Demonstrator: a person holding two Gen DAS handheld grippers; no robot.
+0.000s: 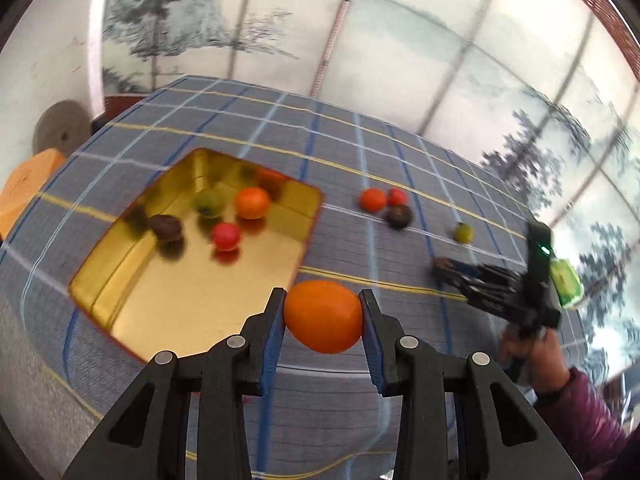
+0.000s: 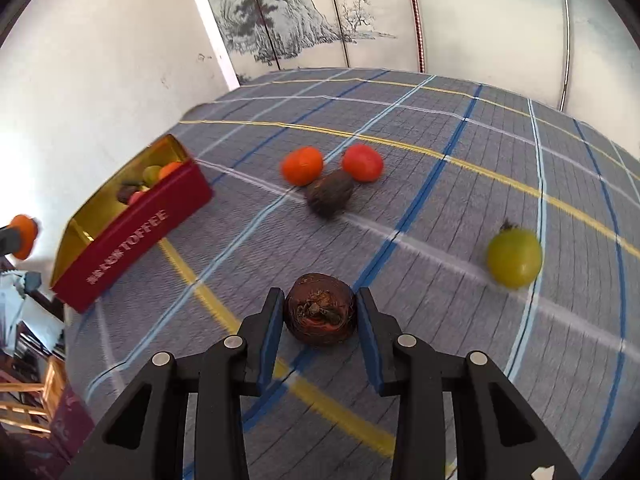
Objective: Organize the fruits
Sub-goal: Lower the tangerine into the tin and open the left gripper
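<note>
Both claws loaded: left claw [image 1: 323,312] grasping an orange [image 1: 322,316], right claw [image 2: 320,312] clenched on a brown fruit [image 2: 320,309].

Left wrist view: orange pinched between the blue pads at lower centre, just right of the gold-lined tin [image 1: 132,300]; the tin sits at centre left on the checked worktop [image 1: 340,140] and holds four fruits: brown, green, orange, red. Loose fruits lie at centre right of that view. Right wrist view: brown fruit held at lower centre above the cloth; an orange-red pair [image 2: 302,166] with a dark fruit [image 2: 330,194] touching at centre, a green fruit [image 2: 514,258] apart at right, tin at left edge.
</note>
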